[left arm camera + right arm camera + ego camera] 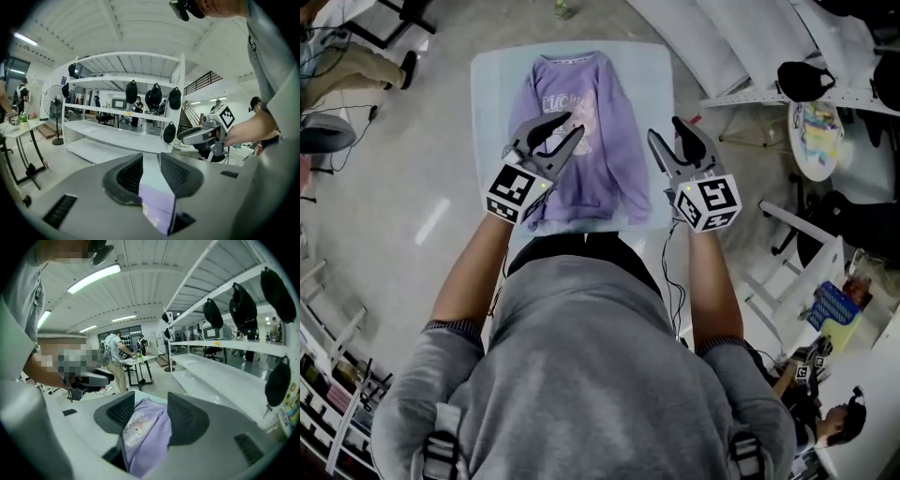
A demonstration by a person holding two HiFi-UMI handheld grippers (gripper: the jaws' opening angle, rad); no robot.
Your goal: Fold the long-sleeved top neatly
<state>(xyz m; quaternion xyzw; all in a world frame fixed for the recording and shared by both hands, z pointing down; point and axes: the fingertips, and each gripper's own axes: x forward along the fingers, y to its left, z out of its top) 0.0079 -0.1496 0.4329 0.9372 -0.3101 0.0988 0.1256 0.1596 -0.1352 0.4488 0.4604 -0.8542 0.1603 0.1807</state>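
Your own grey shoulders fill the near edge of the head view, and both arms reach forward from them.

The left claw (565,127) stands partly open with nothing between its jaws. The right claw (667,129) stands a little wider, and it is empty too. Both hang in the air above the cloth.

The long-sleeved top (595,103) lies flat on the table (487,84), below and ahead of both claws, with its collar at the far end and its hem nearest you. The left claw hangs over the top's left half. The right claw hangs just beyond the top's right edge. The claws cover the sides of the cloth, so I can't say whether the sleeves are already turned in.

You appear to be between grasps. To do the next one well:
- Bring each claw down onto a matching point on its own side.
- Pinch every layer at that point.
- Lift both sides level and together.
- Lay edge on edge, so the fold runs straight and no crease is trapped.

The count is one top, one table and two claws.
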